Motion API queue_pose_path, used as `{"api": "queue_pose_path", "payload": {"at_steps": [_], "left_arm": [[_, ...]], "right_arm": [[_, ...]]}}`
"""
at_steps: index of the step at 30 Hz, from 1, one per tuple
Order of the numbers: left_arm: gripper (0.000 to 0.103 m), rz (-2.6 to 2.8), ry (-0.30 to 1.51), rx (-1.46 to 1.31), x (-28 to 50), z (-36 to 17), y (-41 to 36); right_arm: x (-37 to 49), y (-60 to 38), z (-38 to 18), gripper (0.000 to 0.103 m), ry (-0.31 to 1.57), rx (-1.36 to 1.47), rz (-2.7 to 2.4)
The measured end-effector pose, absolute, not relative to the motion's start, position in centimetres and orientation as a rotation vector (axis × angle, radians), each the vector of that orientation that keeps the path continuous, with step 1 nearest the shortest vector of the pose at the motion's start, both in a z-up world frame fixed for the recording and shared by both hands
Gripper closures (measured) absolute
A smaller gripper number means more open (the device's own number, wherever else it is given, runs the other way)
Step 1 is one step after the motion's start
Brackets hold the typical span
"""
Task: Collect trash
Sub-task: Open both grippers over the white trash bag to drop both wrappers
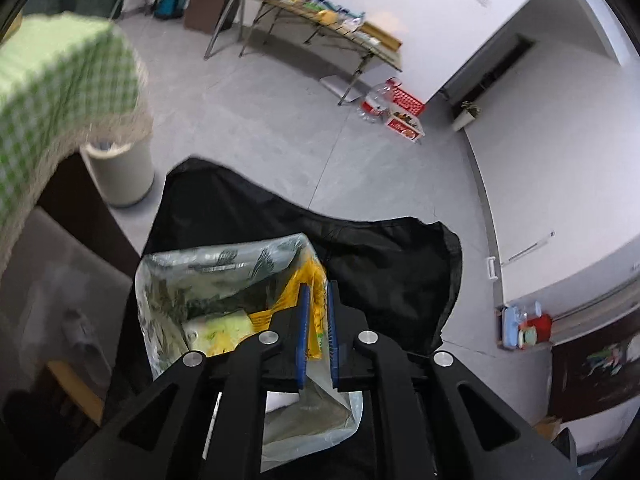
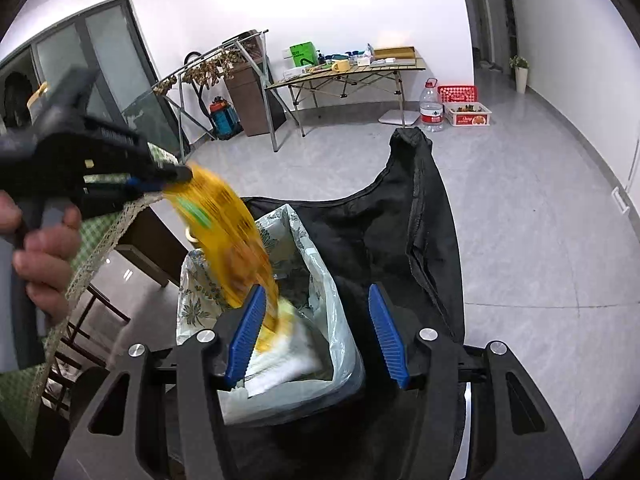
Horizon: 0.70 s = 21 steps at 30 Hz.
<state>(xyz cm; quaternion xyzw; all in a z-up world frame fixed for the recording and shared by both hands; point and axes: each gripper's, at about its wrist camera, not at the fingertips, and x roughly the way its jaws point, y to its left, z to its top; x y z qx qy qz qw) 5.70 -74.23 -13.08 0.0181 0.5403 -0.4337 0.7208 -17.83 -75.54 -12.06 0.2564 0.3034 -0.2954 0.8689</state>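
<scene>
Open grey floor lay beyond the black bag's rim. The left gripper pinched a yellow wrapper over the patterned liner's mouth — its jaws barely parted. The right gripper stood half-open above the liner's near edge, grasping nothing.

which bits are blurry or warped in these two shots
Left wrist view: the checked tablecloth is motion-smeared, and the fisheye bends the walls. Right wrist view: the yellow wrapper under the left claw is streaked, while the far folding table is sharp.
</scene>
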Motion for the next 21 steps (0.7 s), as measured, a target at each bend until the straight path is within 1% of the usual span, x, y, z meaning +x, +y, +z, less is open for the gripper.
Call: {"api": "queue_pose_path", "payload": {"at_steps": [1, 2, 3, 12, 17, 21], "left_arm": [[0.074, -0.945, 1.214, 0.048, 6.0, -13.5, -74.1], [0.044, -0.925, 1.232, 0.061, 6.1, -13.8, -73.9], [0.041, -0.906, 1.246, 0.061, 6.3, -14.0, -73.6], [0.041, -0.850, 1.241, 0.077, 7.8, -14.5, -68.8], [0.041, -0.845, 1.192, 0.092, 8.2, -12.6, -66.9], [0.041, -0.862, 1.146, 0.115, 8.0, -9.7, -64.8]], "right_arm": [[-17.9, -75.6, -12.1, 0.051, 0.634, 0.540, -0.619], [-17.9, -75.6, -12.1, 0.051, 0.635, 0.542, -0.616], [-17.9, -75.6, -12.1, 0.051, 0.636, 0.541, -0.614], [-17.2, -75.0, -12.0, 0.051, 0.664, 0.503, -0.627], [-16.6, -74.5, -11.1, 0.051, 0.659, 0.476, -0.622], [-15.8, -73.8, -9.5, 0.051, 0.637, 0.435, -0.616]]}}
